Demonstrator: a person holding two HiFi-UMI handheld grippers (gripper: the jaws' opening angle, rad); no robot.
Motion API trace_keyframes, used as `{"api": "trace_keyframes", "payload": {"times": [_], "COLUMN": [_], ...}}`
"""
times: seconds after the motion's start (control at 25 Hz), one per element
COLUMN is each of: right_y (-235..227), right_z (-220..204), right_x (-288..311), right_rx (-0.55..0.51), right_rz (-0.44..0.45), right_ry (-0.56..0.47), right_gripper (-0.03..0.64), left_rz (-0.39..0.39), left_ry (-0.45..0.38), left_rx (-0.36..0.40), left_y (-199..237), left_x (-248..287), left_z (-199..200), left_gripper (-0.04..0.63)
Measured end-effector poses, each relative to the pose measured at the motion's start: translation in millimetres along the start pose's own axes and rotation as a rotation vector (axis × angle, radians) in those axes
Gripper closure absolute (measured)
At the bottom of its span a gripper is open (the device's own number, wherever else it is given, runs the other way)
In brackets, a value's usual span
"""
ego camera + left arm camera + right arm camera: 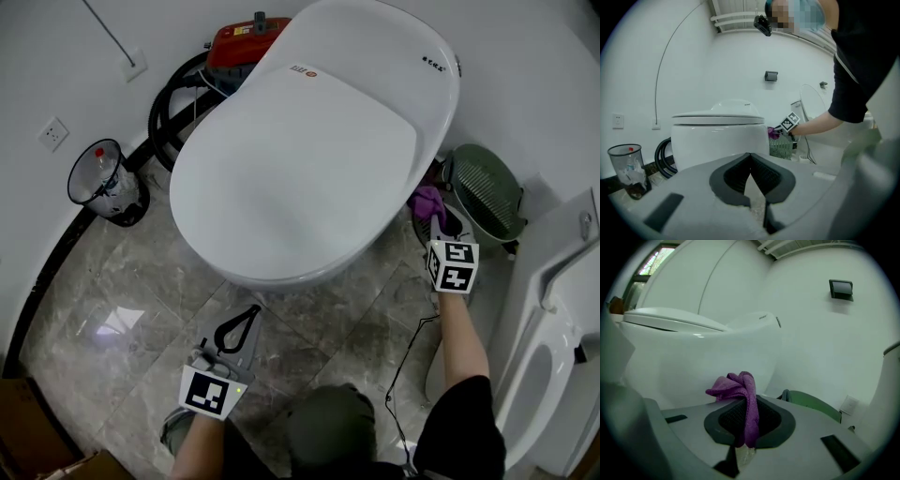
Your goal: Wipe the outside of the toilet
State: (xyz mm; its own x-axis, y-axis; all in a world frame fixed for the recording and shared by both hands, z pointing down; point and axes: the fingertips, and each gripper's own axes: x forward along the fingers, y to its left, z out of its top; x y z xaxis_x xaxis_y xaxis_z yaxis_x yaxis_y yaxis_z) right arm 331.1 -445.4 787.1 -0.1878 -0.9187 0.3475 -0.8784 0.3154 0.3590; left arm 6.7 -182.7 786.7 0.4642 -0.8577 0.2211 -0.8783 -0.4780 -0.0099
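A white toilet (309, 150) with its lid down fills the middle of the head view. Against its right side, low down, is a purple cloth (428, 202) pinched in my right gripper (441, 222), which is shut on it. The right gripper view has the cloth (740, 392) bunched between the jaws, close to the toilet's curved white side (693, 362). My left gripper (246, 317) hangs shut over the floor in front of the bowl, holding nothing. The left gripper view faces the toilet (719, 136) from the front, with the cloth (773, 133) at its right.
A green basket (483, 192) stands right of the toilet, behind the right gripper. A clear bin (105, 183) and a black hose (169, 112) with a red machine (246, 42) are at the left. A second white fixture (553, 328) stands at the right. A cable (405, 361) lies on the marble floor.
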Motion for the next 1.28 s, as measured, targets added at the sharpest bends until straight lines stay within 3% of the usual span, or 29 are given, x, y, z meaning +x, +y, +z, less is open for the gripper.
{"api": "trace_keyframes", "payload": {"times": [0.2, 0.44, 0.72, 0.92, 1.28], "right_y": [54, 158, 263, 286, 235], "right_z": [-15, -35, -36, -28, -30], "right_x": [-60, -123, -143, -130, -101], "right_rx": [0.015, 0.042, 0.006, 0.000, -0.050], "right_rz": [0.146, 0.448, 0.694, 0.707, 0.590], "right_ry": [-0.060, -0.100, -0.109, -0.106, -0.063], "right_gripper": [0.577, 0.577, 0.577, 0.577, 0.575], "left_rz": [-0.002, -0.017, -0.033, -0.026, -0.029], "left_ry": [0.005, 0.005, 0.000, 0.001, 0.005], "left_rx": [0.005, 0.012, 0.038, 0.032, 0.034], "left_y": [3, -1, -9, -10, -10], "left_x": [1, 5, 9, 7, 11], "left_z": [-3, -2, -1, 0, -3], "left_gripper": [0.589, 0.589, 0.589, 0.589, 0.589]}}
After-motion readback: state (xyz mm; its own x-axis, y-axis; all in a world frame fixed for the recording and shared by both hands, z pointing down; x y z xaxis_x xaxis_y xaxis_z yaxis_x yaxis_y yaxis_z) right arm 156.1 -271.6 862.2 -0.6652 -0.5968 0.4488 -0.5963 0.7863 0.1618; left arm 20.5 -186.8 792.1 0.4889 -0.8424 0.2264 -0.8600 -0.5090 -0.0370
